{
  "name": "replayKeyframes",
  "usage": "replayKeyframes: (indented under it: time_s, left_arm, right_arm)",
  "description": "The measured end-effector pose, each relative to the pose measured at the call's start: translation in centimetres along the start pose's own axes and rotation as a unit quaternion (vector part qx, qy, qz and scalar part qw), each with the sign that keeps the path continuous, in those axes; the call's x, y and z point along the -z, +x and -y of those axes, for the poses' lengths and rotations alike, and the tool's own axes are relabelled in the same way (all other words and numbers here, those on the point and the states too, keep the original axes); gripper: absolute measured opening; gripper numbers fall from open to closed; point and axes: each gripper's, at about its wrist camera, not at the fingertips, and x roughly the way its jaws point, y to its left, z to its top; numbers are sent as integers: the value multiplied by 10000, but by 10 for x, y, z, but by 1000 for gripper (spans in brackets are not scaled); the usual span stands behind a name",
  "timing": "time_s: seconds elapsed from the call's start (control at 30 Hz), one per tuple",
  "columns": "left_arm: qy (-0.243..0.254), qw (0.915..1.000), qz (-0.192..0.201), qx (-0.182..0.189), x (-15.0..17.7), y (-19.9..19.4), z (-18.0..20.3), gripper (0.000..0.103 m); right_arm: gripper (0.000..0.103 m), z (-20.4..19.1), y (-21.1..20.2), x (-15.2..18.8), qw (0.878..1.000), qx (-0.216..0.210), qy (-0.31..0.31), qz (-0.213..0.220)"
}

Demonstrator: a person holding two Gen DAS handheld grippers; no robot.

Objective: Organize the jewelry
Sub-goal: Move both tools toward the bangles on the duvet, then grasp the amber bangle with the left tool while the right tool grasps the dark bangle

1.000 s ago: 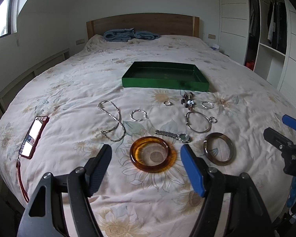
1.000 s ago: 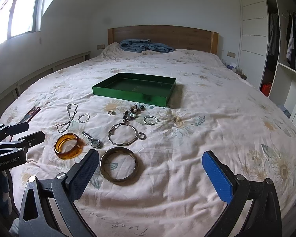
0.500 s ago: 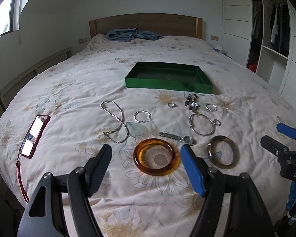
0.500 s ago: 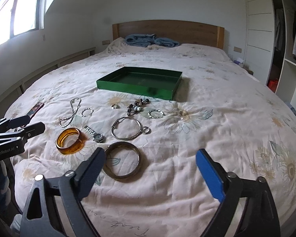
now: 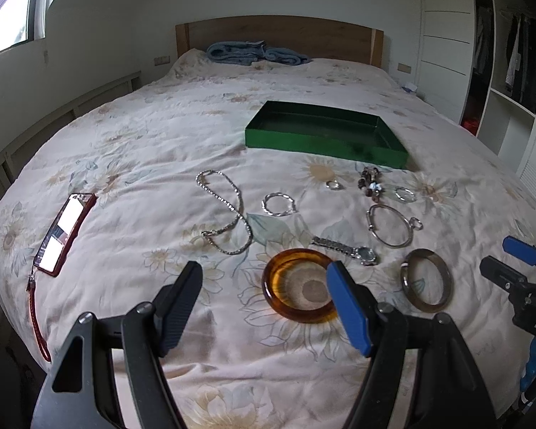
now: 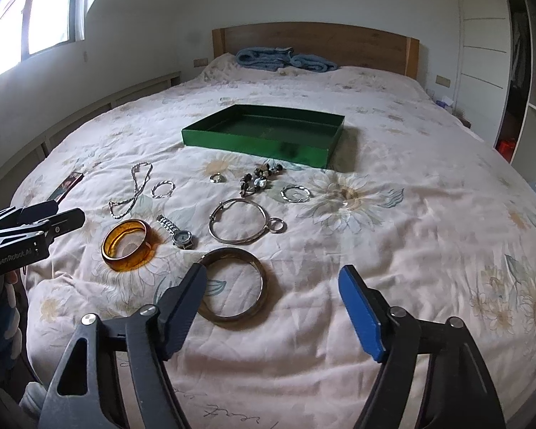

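Note:
Jewelry lies on a flowered bedspread before an empty green tray. An amber bangle lies nearest my left gripper, which is open and empty above the spread, its blue finger overlapping the bangle's right side. A dark bangle lies by my right gripper, open and empty. Also there: a watch, a silver hoop, a chain necklace, a small bracelet, a bead cluster and rings.
A red-cased phone with a strap lies at the left of the bed. Blue towels lie at the wooden headboard. A wardrobe with shelves stands to the right. The bed's front edge is just under both grippers.
Both grippers have swung slightly left, so the jewelry sits further right in the left view. The right gripper moved closer to the dark bangle and its fingers have narrowed a little. Nothing was taken.

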Motion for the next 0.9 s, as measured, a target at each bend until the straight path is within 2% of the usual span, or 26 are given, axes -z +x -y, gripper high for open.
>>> replayKeyframes:
  time_s: [0.1,0.33,0.53,0.73,0.8,0.87,0.9]
  left_arm:
    - [-62,10000,-57,0,1,6,-5,71]
    - [-144,9998,-146,72,2,17,-11,71]
    - [-263,9987,-386,206,5,36,-16,70]
    - [-317,9966,-636,421,5,56,-16,69]
    - [-315,9957,-734,467,5,63,-14,64]
    - [-295,9943,-871,536,5,71,-12,48]
    - [-281,9932,-970,578,6,76,-11,44]
  right_arm:
    - [67,-1,5,0,10000,-38,-19,-79]
    - [62,-5,18,-2,9997,-69,-64,-227]
    - [54,-6,32,-3,9991,-115,-89,-387]
    - [41,-2,50,-4,9978,-248,-52,-617]
    - [37,-2,57,-5,9972,-304,-47,-686]
    - [31,-1,65,-5,9963,-375,-46,-769]
    - [29,-1,69,-5,9959,-403,-46,-815]
